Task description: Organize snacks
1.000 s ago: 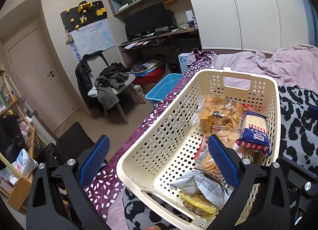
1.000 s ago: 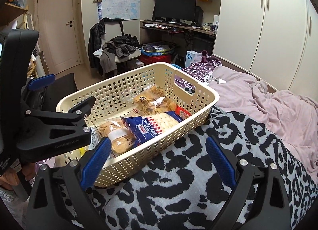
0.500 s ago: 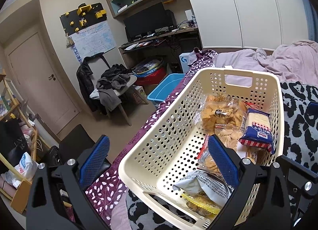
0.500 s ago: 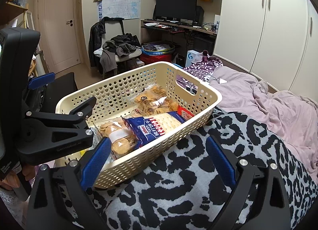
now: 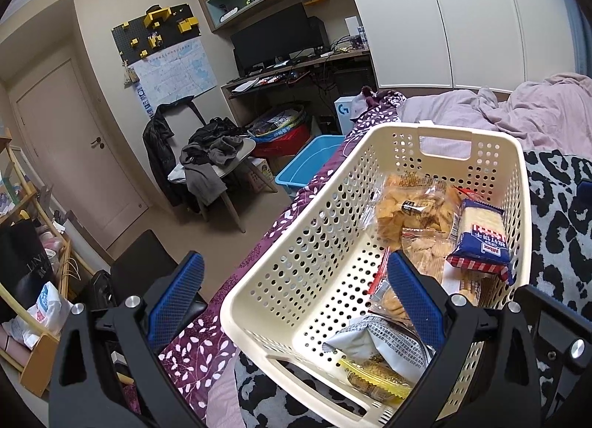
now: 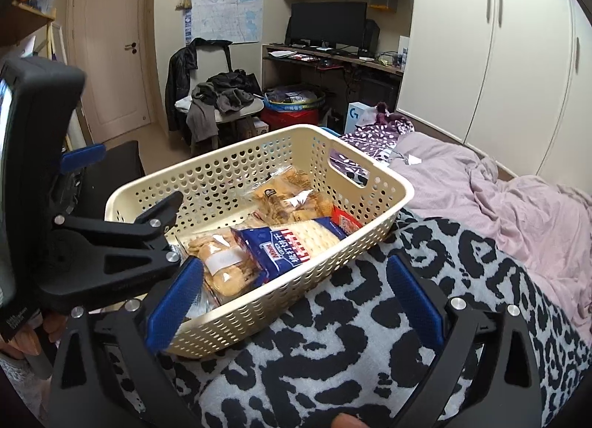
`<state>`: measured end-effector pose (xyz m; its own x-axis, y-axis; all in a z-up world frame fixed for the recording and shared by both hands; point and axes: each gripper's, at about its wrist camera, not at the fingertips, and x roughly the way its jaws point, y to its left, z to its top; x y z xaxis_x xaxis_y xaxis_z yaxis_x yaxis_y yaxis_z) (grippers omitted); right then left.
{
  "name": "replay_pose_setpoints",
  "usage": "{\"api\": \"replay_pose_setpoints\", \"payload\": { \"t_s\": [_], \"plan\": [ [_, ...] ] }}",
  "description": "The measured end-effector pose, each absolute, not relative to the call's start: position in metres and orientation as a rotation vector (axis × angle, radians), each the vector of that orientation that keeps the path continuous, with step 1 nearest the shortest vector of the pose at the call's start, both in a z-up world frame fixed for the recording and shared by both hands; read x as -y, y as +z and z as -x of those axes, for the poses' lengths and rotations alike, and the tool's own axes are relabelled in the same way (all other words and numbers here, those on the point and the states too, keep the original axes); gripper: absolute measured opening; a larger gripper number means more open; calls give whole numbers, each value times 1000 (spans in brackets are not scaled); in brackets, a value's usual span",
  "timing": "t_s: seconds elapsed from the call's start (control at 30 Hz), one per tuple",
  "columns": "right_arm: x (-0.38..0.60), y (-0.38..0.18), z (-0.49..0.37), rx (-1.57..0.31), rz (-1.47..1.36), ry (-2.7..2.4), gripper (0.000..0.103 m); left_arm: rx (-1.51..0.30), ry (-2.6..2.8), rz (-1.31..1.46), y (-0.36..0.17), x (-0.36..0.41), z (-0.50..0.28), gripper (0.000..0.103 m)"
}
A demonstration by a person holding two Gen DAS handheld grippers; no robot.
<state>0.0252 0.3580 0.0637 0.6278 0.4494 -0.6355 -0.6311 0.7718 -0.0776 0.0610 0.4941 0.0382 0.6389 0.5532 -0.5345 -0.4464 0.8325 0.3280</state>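
A cream perforated basket rests on the bed and holds several snack packs. A blue cracker pack leans on the right wall. A clear bag of golden crackers lies behind it, a pack of round biscuits sits nearer, and a silver bag fills the near corner. My left gripper hovers open over the basket's near left side, holding nothing. My right gripper stands open and empty beside the basket's right wall, over the leopard blanket.
The left tool's black body fills the left of the right wrist view. A pink duvet lies beyond the basket. On the floor stand a chair piled with clothes, a blue bin and a desk; a wardrobe lines the wall.
Both views have drifted only slightly. The basket and its snacks lie as before, and both grippers stay open and empty.
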Motion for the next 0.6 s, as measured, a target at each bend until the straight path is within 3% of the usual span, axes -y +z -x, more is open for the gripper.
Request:
{"api": "replay_pose_setpoints", "payload": {
  "t_s": [0.23, 0.6],
  "plan": [
    [-367, 68, -14, -530, 378, 514, 98, -668, 584, -166, 37, -498, -58, 101],
    [-366, 70, -14, -547, 349, 561, 98, -679, 596, -142, 35, -507, -56, 101]
  ]
}}
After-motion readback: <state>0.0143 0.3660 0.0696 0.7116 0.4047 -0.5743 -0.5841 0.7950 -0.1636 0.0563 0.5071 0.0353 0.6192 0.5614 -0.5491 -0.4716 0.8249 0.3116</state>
